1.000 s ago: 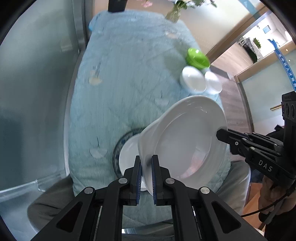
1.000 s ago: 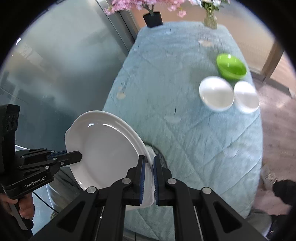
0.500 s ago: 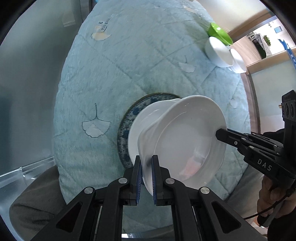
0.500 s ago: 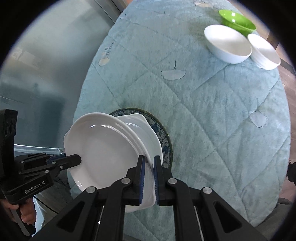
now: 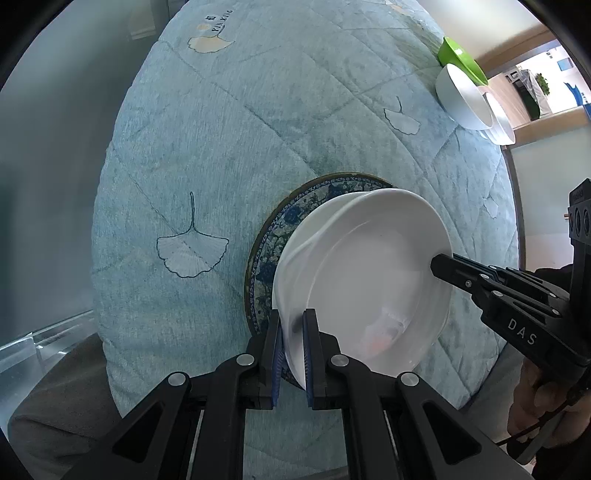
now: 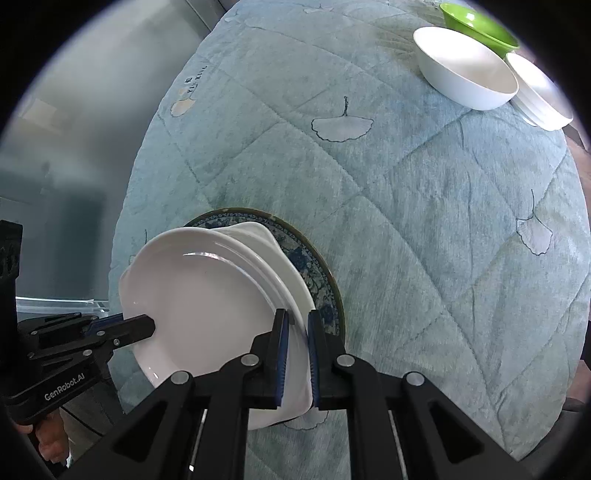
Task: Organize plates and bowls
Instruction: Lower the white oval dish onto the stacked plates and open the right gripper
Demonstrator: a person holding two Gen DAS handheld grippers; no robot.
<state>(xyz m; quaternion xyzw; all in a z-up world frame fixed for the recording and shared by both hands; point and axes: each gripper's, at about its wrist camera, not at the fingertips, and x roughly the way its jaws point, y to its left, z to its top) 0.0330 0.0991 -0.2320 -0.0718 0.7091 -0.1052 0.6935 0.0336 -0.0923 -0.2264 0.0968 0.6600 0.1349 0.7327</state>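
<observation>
Both grippers hold one white deep plate (image 5: 369, 280) by opposite rims. My left gripper (image 5: 292, 350) is shut on its near-left rim, and my right gripper (image 6: 296, 354) is shut on its right rim. The white plate (image 6: 207, 295) hangs just above a blue-patterned plate (image 5: 291, 218) on the table, over a smaller white plate (image 6: 258, 236) stacked on it. The blue-patterned plate (image 6: 317, 273) shows past the white rim. The right gripper (image 5: 439, 264) appears in the left wrist view; the left gripper (image 6: 146, 326) appears in the right wrist view.
A teal quilted cloth (image 6: 406, 206) covers the table. Far right stand a green bowl (image 6: 480, 26), a white bowl (image 6: 465, 70) and a second white bowl (image 6: 539, 92). These also show in the left wrist view: the green bowl (image 5: 461, 55) and the white bowl (image 5: 461, 96). A glass wall stands on the left.
Both grippers have lowered the white plate toward the table and closer over the blue-patterned plate. The grip on both rims is unchanged.
</observation>
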